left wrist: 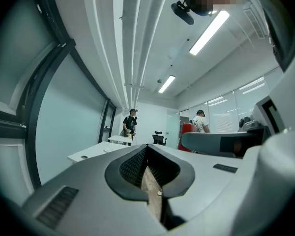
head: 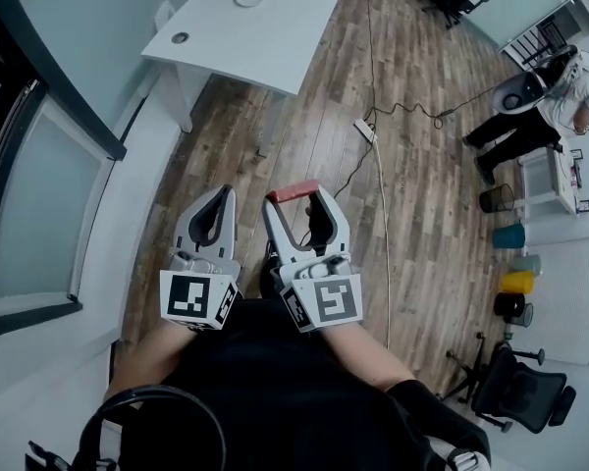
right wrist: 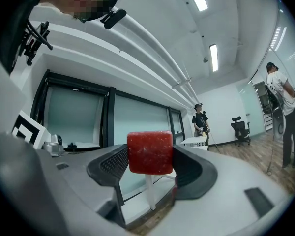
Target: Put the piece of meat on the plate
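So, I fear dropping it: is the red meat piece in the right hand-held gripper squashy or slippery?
The meat piece is likely firm: its edges look square in the right hand-held gripper. It is probably light, since the jaw tips alone hold it. Its surface looks matte, so perhaps not slippery.

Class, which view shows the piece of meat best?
The right gripper view: the piece of meat sits centre frame, clamped in the right gripper's jaws. The head view shows only its red top edge; the left gripper view, at most a small red patch.

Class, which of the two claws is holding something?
The right claw: a red piece of meat sits clamped between its jaws. The left claw is shut and empty.
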Available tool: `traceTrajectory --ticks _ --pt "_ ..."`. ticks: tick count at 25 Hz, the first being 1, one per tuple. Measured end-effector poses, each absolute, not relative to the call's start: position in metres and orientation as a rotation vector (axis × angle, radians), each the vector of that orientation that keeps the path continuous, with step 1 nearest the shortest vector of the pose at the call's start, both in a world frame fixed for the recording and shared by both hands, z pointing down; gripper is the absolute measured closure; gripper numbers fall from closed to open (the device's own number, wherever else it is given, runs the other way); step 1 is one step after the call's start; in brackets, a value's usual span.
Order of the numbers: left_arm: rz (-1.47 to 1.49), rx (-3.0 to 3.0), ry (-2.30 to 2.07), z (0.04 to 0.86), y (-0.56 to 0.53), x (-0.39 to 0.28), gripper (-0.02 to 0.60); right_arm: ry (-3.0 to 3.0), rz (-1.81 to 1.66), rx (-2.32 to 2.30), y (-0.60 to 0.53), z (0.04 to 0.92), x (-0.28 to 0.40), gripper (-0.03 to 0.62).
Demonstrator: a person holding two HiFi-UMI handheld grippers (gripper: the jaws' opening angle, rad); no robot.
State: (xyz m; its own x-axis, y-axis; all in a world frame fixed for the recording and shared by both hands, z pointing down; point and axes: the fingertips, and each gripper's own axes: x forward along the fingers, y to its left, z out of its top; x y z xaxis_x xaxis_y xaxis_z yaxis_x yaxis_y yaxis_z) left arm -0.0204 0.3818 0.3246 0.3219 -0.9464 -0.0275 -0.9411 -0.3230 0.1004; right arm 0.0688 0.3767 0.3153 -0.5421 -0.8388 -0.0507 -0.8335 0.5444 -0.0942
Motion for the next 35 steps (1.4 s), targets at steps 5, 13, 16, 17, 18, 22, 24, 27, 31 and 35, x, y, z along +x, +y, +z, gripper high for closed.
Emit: traceTrajectory --ticks 5,13,16,17,18,22,24,27,31,35 --pt "-0.094 2.497 -1.791 0.326 0.342 -0.012 0.579 2.688 -0.114 -1.436 0.336 0.318 0.075 0.312" --pt "-0.082 2.494 -1.826 0.317 0.266 0.014 0.578 2.693 -0.118 -1.394 0.26 0.313 0.099 0.312" --pt "-0.065 2.49 -1.836 0.318 0.243 0.027 0.578 2.721 -0.153 -1.389 0.234 0.318 0.109 0.312" --pt "-0.059 2.487 -1.84 0.319 0.236 0.031 0.578 2.721 -0.151 -1.376 0.226 0.318 0.111 0.312" --pt "-0.052 2.484 -1.843 0.32 0.229 0.035 0.579 2.717 -0.144 -1.36 0.218 0.317 0.113 0.312" --pt "-0.033 2.473 -1.854 0.323 0.203 0.051 0.578 2.707 -0.147 -1.307 0.193 0.309 0.122 0.312" --pt "-0.038 2.457 -1.871 0.322 0.19 0.057 0.579 2.716 -0.143 -1.285 0.181 0.307 0.128 0.312" --pt "-0.048 2.44 -1.915 0.318 0.179 0.063 0.579 2.736 -0.141 -1.255 0.17 0.308 0.136 0.312" --pt "-0.039 2.425 -1.956 0.317 0.176 0.067 0.578 2.73 -0.174 -1.223 0.162 0.307 0.143 0.312" --pt "-0.029 2.395 -1.974 0.32 0.179 0.063 0.578 2.753 -0.181 -1.206 0.161 0.313 0.142 0.312"
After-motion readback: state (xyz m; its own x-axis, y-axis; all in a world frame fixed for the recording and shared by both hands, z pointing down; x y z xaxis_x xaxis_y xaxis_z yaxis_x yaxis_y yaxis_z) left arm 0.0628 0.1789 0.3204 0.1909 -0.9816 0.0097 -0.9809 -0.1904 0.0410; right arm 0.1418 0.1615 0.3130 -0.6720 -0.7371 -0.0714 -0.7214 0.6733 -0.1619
